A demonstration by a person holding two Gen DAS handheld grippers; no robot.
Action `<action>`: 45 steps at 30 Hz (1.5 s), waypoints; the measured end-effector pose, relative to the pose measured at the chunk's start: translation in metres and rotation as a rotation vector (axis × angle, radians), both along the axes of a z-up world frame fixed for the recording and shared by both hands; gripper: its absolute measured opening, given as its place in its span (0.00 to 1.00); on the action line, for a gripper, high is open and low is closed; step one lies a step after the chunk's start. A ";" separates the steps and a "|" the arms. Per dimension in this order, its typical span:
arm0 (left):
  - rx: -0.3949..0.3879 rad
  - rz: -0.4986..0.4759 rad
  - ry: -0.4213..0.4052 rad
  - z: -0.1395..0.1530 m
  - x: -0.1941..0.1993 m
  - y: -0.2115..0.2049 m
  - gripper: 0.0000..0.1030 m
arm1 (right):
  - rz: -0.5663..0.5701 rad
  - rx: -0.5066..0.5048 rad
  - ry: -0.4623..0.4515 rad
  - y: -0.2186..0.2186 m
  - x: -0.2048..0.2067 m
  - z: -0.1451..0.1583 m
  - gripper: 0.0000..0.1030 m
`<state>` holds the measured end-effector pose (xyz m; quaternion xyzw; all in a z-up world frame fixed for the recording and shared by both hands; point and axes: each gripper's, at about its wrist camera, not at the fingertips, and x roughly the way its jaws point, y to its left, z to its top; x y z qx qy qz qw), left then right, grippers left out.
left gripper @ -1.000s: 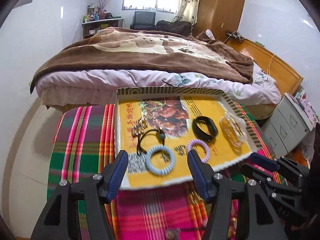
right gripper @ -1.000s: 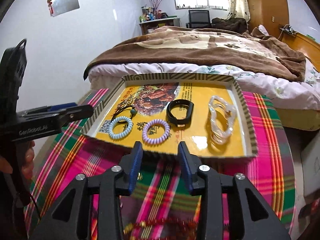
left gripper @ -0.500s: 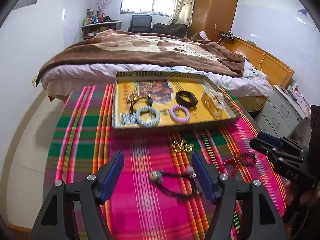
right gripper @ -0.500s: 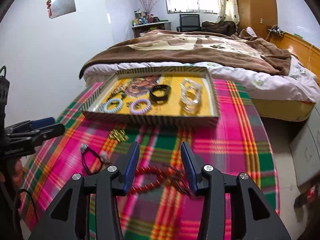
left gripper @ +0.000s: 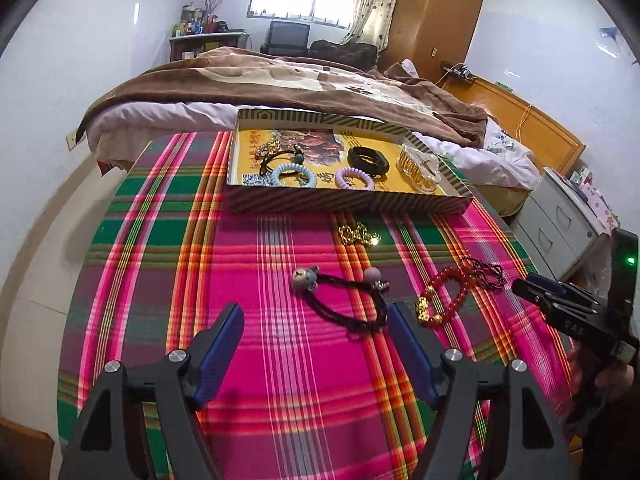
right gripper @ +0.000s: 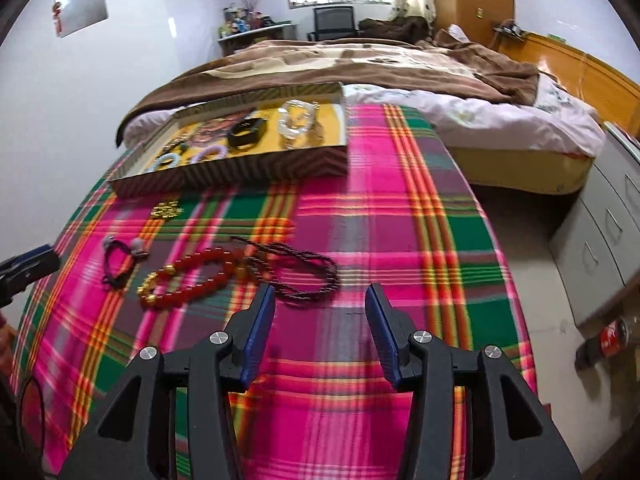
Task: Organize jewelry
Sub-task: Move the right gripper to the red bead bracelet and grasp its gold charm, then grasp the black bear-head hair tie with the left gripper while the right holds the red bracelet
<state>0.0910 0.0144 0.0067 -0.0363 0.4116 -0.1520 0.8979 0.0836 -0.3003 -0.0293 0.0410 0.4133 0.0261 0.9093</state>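
Observation:
A striped cardboard tray (left gripper: 344, 202) (right gripper: 240, 174) at the table's far side holds a blue coil tie (left gripper: 293, 175), a purple coil tie (left gripper: 355, 178), a black band (left gripper: 368, 159) and a clear-and-gold bracelet (left gripper: 420, 168). Loose on the plaid cloth lie a gold chain (left gripper: 358, 234) (right gripper: 167, 209), a black cord with charms (left gripper: 344, 300) (right gripper: 118, 260), a red bead bracelet (left gripper: 446, 296) (right gripper: 188, 280) and a dark bead string (right gripper: 296, 270). My left gripper (left gripper: 316, 338) is open just before the black cord. My right gripper (right gripper: 320, 322) is open near the dark string.
A bed with a brown blanket (left gripper: 280, 84) stands behind the table. Grey drawers (right gripper: 608, 220) and a dark bottle on the floor (right gripper: 604, 342) are at the right. The table's right edge drops off near the drawers.
Both grippers have pulled back from the tray toward the table's near side, bringing the loose jewelry on the cloth into view. The right gripper's jaws have spread wider.

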 end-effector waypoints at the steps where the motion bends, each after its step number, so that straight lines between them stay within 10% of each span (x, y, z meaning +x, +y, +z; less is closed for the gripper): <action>1: 0.006 0.001 0.000 -0.001 -0.001 0.000 0.72 | 0.003 0.005 0.007 -0.001 0.001 -0.001 0.47; 16: 0.004 0.048 0.032 -0.015 0.001 0.014 0.72 | 0.341 0.067 0.031 0.085 0.015 -0.003 0.46; 29: -0.011 0.081 0.042 -0.020 0.003 0.033 0.72 | 0.337 0.027 0.074 0.127 0.025 -0.018 0.46; 37: -0.021 0.088 0.049 -0.023 0.003 0.036 0.72 | 0.249 -0.034 0.049 0.123 0.029 -0.020 0.10; 45: -0.023 0.080 0.056 -0.025 0.004 0.035 0.72 | 0.253 -0.033 0.050 0.114 0.022 -0.019 0.09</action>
